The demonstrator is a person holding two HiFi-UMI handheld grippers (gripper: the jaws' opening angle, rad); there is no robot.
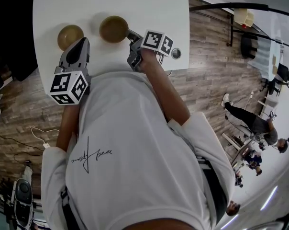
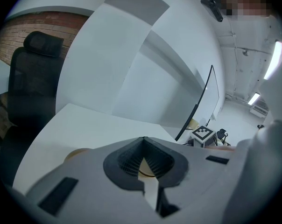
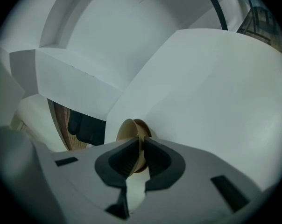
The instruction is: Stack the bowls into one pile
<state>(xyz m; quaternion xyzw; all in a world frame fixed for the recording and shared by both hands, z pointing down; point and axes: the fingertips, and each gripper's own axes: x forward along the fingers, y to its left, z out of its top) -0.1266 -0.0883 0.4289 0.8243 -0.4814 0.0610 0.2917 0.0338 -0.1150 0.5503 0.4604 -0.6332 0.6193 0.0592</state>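
On the white tabletop (image 1: 149, 13) are two bowls, side by side but apart. The held bowl (image 1: 113, 28) has its rim pinched in the right hand-held gripper (image 1: 131, 35). The free bowl (image 1: 70, 36) lies to that gripper's left, just ahead of the left hand-held gripper (image 1: 81, 44) — closed, empty — so the carry likely runs leftward.

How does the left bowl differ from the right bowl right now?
The right bowl is clamped at its rim by the right gripper. The left bowl is free, with the left gripper shut and empty near it. In the head view the right bowl looks darker and slightly larger than the left bowl. Both are round, brown and open side up, and they stand apart on the white table.
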